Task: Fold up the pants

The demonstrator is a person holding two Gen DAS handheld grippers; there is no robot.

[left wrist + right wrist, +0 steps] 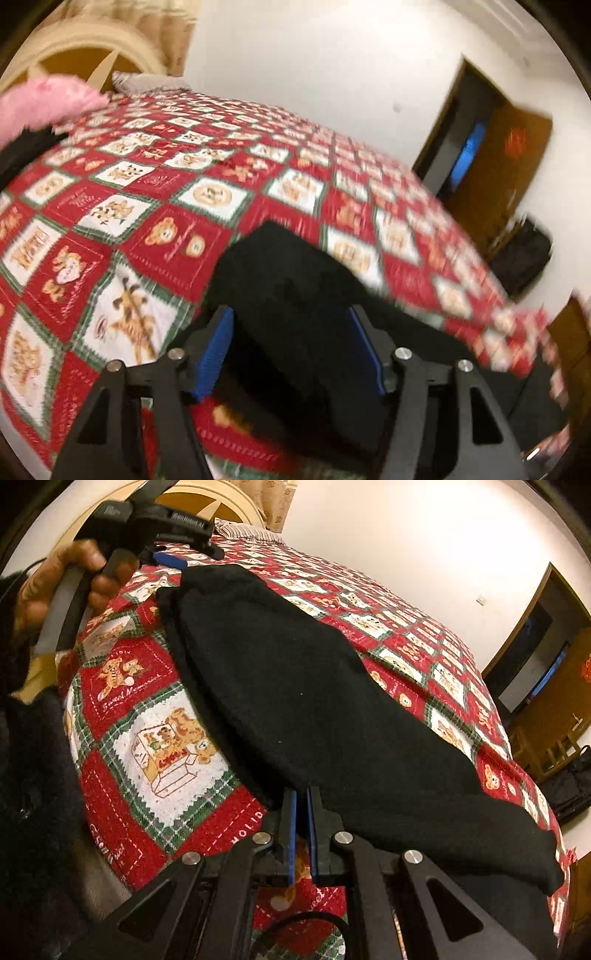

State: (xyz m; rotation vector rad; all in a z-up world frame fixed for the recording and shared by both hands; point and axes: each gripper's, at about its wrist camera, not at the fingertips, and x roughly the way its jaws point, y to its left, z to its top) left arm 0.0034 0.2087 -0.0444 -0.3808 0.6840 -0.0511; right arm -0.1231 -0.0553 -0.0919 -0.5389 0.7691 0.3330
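Right gripper (302,794) sits closest in its own view: blue pads pressed nearly together at the near edge of the black pants (295,686), fabric edge appears pinched betw. them, though the exact bite is hard to see. From there the pants run as a long dark band across the bedspread (147,760), up & away to the far left and out to the lower right, where a rounded end droops over the bed's side. Bedspread = red/white/green patchwork w/ teddy bears.

Left gripper (168,559) shows at the far upper-left end of the pants in the right wrist view, held by a hand (55,587); one blue pad just above the cloth's corner. In the left wrist view (blurry) the left gripper (291,321) has its pads spread wide apart, w/ the pants (291,280) lying betw. & ahead of them on the bedspread (110,206); pads don't press the fabric, cloth looks slack.

Background: pink fluffy item (44,103) at far left, cream headboard (85,40) behind it, white wall (332,55), brown open doorway (491,158) at right.
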